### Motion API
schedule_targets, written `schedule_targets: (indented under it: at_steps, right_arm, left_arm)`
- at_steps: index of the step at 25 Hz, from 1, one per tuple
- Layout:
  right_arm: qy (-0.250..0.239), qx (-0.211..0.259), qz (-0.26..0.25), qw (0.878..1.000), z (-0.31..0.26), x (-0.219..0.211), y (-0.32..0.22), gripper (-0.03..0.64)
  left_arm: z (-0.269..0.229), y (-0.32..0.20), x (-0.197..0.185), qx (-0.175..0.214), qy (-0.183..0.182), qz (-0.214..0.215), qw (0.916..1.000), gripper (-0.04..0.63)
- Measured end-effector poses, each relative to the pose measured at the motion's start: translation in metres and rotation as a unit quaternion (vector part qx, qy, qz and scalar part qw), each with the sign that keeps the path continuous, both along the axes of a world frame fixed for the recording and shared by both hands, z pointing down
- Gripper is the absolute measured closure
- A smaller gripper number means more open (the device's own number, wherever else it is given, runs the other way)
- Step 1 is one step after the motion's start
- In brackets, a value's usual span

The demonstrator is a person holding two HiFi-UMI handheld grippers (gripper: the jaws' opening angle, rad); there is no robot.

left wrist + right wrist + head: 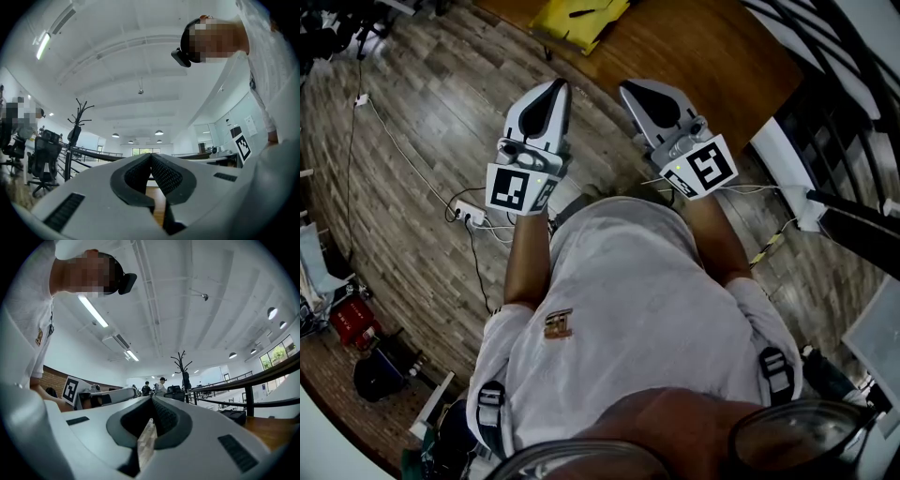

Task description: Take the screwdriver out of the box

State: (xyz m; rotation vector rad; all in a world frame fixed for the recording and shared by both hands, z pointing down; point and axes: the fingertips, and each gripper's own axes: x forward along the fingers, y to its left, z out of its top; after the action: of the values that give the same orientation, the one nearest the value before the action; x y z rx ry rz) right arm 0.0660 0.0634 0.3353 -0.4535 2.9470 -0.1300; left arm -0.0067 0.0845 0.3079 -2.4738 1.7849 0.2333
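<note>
Yellow case [579,21], probably the box, lies at twelve o'clock on the table [712,52]; left gripper [557,86] and right gripper [629,90], both pinched together empty, should open first.

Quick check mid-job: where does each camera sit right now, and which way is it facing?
Head view: on the person's head, looking steeply down at the white shirt, left gripper and right gripper over the wood floor.
Left gripper view: on that gripper, tilted up at the ceiling; shut jaws, shirt at right.
Right gripper view: likewise tilted up; shut jaws, shirt at left.
Shared: both gripper views show the coat rack.
</note>
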Motion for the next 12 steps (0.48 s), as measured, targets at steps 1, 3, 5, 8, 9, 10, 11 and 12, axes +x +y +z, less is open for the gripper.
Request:
schedule_targets:
  at_steps: [1, 3, 5, 8, 9, 10, 11, 12]
  right_arm:
    - [-0.001, -0.001, -0.001, 1.000, 0.001, 0.002, -0.002, 0.586]
    - [-0.002, -0.002, -0.005, 1.000, 0.003, 0.007, -0.006, 0.586]
    - [-0.004, -0.002, -0.010, 1.000, 0.006, 0.012, -0.011, 0.585]
    - [-0.005, -0.003, -0.019, 1.000, 0.011, 0.016, -0.016, 0.586]
    - [-0.005, -0.004, -0.021, 1.000, 0.013, 0.018, -0.018, 0.586]
    - [-0.005, -0.005, -0.023, 1.000, 0.015, 0.018, -0.019, 0.586]
    - [-0.004, -0.006, -0.024, 1.000, 0.017, 0.018, -0.021, 0.585]
    - [-0.004, -0.007, -0.025, 1.000, 0.018, 0.018, -0.024, 0.586]
  left_arm:
    - [0.001, -0.002, 0.001, -0.001, 0.000, -0.003, 1.0000, 0.575]
    - [0.003, -0.005, 0.005, -0.003, -0.002, -0.009, 1.0000, 0.575]
    - [0.006, -0.010, 0.007, -0.003, -0.006, -0.016, 0.9998, 0.575]
    - [0.009, -0.015, 0.009, -0.004, -0.011, -0.028, 0.9995, 0.575]
    - [0.010, -0.017, 0.008, -0.004, -0.012, -0.032, 0.9994, 0.575]
    - [0.011, -0.018, 0.008, -0.004, -0.013, -0.035, 0.9993, 0.575]
    - [0.012, -0.020, 0.007, -0.004, -0.015, -0.038, 0.9992, 0.575]
    - [0.012, -0.023, 0.006, -0.005, -0.016, -0.041, 0.9990, 0.575]
